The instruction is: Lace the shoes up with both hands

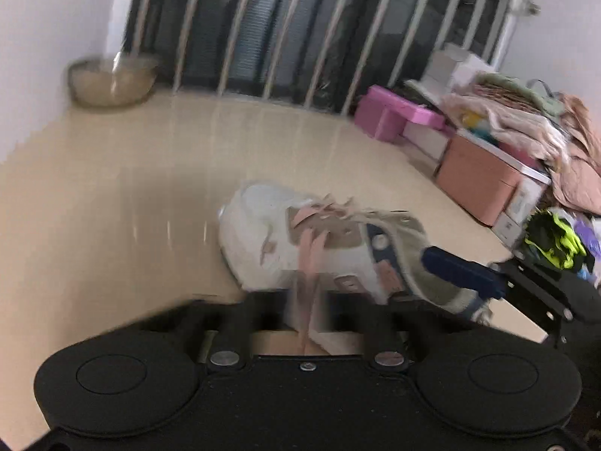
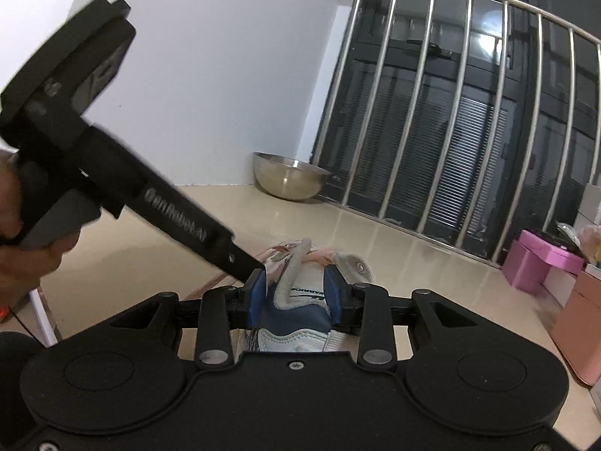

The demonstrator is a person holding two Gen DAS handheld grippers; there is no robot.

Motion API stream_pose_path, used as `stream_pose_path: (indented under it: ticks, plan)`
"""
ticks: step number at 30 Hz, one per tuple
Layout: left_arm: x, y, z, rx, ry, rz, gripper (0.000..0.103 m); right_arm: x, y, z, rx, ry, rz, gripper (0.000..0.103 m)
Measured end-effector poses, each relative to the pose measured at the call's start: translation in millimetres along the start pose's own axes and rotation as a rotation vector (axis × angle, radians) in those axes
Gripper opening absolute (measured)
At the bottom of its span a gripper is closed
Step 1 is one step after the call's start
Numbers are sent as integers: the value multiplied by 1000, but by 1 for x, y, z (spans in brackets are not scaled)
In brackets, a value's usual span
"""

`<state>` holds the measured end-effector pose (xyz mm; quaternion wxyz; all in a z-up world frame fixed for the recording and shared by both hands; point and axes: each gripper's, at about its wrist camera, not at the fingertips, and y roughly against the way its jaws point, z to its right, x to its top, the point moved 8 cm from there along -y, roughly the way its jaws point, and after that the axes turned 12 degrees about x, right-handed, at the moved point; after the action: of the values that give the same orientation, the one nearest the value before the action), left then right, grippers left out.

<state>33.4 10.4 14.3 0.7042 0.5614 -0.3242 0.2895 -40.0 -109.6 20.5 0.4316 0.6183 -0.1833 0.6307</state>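
- i count one shoe [image 1: 300, 240], a white and tan sneaker lying on the pale floor [image 1: 112, 188], toe toward the railing.
- my right gripper [image 2: 295, 293] holds the shoe at its heel end; its two blue pads [image 2: 257, 293] sit narrow against either side of the collar, and the tongue [image 2: 291, 274] stands up between them.
- my left gripper [image 1: 304, 315] has its fingers drawn together; a blurred pink lace [image 1: 310, 263] runs from the shoe's eyelets down into them, so it looks pinched there, though the blur hides the contact itself.
- in the right wrist view the left gripper comes in slanting from the upper left, its tip just beside the right gripper's left pad, with one hand [image 2: 22, 233] on its handle.
- one metal bowl [image 2: 289, 178] sits in the corner by the wall.
- one pink box [image 1: 394, 116] and one peach box [image 1: 477, 180] stand along the right, with a pile of clothes [image 1: 526, 112] on top.
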Motion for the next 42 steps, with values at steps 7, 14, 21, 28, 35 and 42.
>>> stream_pose_path:
  ticks: [7,14,21,28,35,42]
  plan:
    - [7,24,-4,4,42,53,1,-2,-2,3,28,-62,35,35]
    - [-6,25,-1,-39,114,-30,1,-4,-2,7,66,-69,30,33]
    - [-37,17,0,-115,191,-179,3,-6,-7,20,57,-36,21,33]
    - [-43,38,-17,-122,264,-157,25,0,-19,70,23,-93,2,35]
    - [-48,53,-52,-32,313,-135,30,20,-27,50,212,-522,44,35]
    - [-42,66,-58,44,305,-102,34,-11,-83,24,-63,-453,-216,34]
